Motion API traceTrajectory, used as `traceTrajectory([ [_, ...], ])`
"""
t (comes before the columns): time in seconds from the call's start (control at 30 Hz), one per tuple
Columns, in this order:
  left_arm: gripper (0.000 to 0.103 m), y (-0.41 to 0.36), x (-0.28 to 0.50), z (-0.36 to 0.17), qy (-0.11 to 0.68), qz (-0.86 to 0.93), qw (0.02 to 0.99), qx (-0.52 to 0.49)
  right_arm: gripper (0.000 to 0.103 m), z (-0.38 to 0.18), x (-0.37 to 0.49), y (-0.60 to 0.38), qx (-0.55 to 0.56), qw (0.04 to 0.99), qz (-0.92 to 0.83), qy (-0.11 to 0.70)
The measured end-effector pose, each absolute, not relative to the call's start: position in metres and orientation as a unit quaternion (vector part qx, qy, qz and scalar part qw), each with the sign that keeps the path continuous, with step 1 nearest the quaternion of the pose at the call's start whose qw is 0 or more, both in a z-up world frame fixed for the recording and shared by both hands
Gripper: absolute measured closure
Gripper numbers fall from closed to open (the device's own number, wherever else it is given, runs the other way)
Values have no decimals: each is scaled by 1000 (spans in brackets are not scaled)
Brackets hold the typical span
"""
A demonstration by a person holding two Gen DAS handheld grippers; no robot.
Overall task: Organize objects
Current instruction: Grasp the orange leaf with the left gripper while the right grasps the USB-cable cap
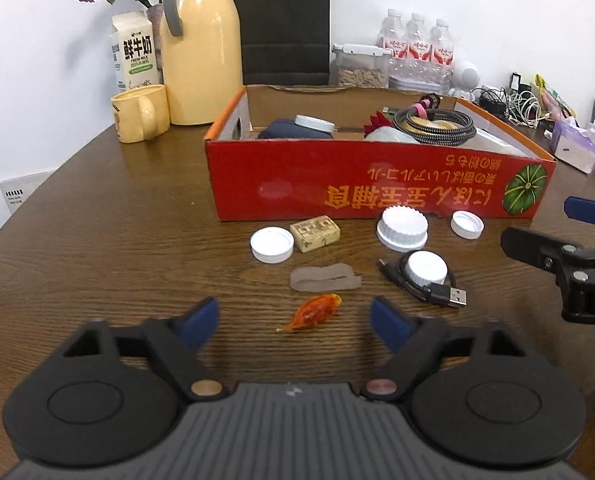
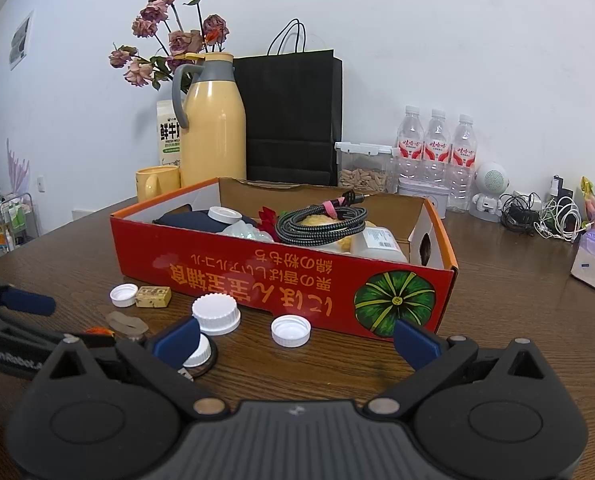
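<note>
Left wrist view: orange candy fish (image 1: 311,312) lies just ahead of the left gripper (image 1: 295,316), between its spread pads.
Long axis slants lower-left to upper-right; nothing pinched; right gripper (image 2: 295,338) spread, farther off; red box (image 1: 377,178) beyond.

The box (image 1: 377,180) is red with yellow writing and a green pumpkin, the caps (image 1: 272,245) white, the jug (image 1: 201,52) yellow.

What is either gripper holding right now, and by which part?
Nothing is held. The left gripper is open around the orange fish toy on the table, pads not touching it. The right gripper is open and empty.
</note>
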State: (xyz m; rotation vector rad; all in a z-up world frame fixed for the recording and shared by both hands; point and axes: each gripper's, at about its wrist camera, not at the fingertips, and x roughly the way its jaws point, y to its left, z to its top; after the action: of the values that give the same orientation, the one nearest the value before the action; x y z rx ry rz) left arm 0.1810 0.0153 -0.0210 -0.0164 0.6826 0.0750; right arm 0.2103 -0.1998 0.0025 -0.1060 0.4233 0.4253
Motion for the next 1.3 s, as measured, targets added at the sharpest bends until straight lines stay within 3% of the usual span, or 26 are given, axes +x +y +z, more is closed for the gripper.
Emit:
traceTrajectory([
  [0.1,60,16,181,-22,333,27,942,-12,0,2,211,-200,-51,954,209,210],
  [0.13,77,17,180,-22,330,20,944,-14,0,2,211,-200,-51,954,209,210],
  [0.17,85,17,179,-22,329,13,944,-17,0,2,211,-200,-51,954,209,210],
  [0.67,89,37,171,-18,300,10,952,-65,0,-3,211,-183,-71,934,260,235],
  [0.73,89,42,171,-20,299,16,951,-72,4,-4,211,-174,-79,926,275,245],
  [0.83,89,49,170,-21,298,14,951,-86,27,-7,208,-158,-99,916,292,258],
  [0.9,89,50,169,-21,296,10,951,-89,49,-8,209,-150,-107,908,301,270],
  [0.97,89,51,169,-21,296,7,951,-93,62,-11,210,-145,-113,902,306,283],
  [1.03,89,51,170,-22,298,4,950,-94,65,-12,210,-141,-117,897,312,290],
  [1.13,89,51,170,-22,297,0,950,-97,80,-12,205,-138,-123,893,326,287],
  [1.3,89,52,168,-22,294,-1,951,-101,80,-10,195,-136,-132,892,332,277],
])
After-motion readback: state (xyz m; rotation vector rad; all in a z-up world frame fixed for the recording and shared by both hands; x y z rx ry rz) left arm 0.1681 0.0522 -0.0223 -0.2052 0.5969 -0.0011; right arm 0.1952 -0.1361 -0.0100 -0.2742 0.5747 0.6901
